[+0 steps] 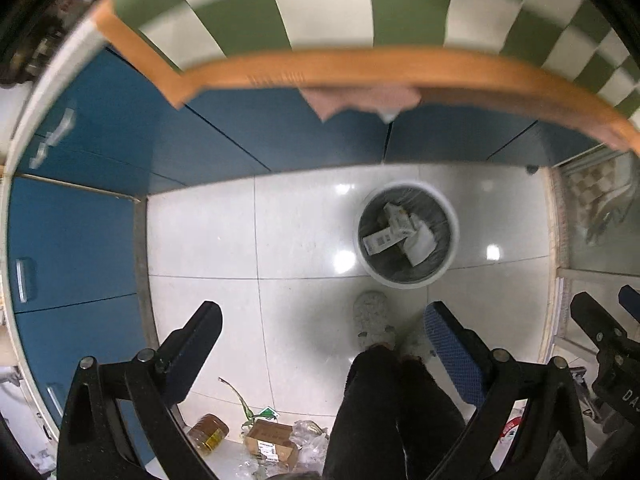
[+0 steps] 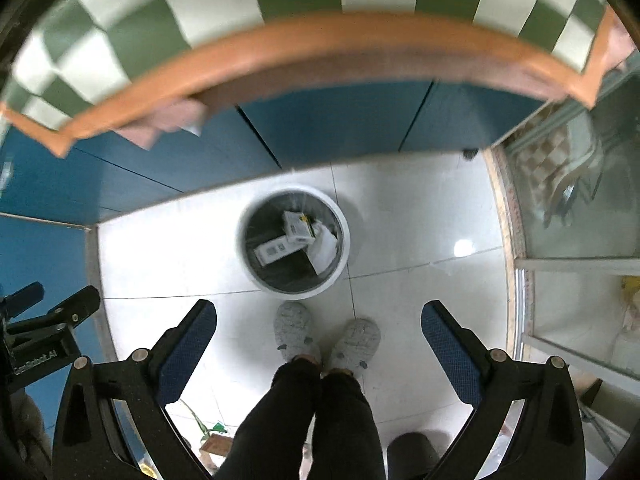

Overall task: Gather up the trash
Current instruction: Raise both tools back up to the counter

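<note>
A round white trash bin (image 1: 451, 236) with a dark liner stands on the floor below a table; it holds white cartons and paper (image 1: 394, 230). It also shows in the right wrist view (image 2: 248, 258), with the cartons (image 2: 298, 226) inside. My left gripper (image 1: 322, 340) is open and empty, high above the floor. My right gripper (image 2: 320, 338) is open and empty too, above the person's feet. On the floor behind lie a cardboard box (image 1: 272, 442), an amber jar (image 1: 208, 432), crumpled plastic (image 1: 308, 436) and a plant stem (image 1: 240, 400).
A table with a green-and-white checked cloth (image 1: 332, 4) and an orange edge (image 1: 360, 66) overhangs blue cabinets (image 1: 280, 132). A pink rag (image 1: 360, 100) hangs off the edge. The person's legs and grey slippers (image 2: 296, 332) stand by the bin. A glass door (image 2: 580, 208) is on the right.
</note>
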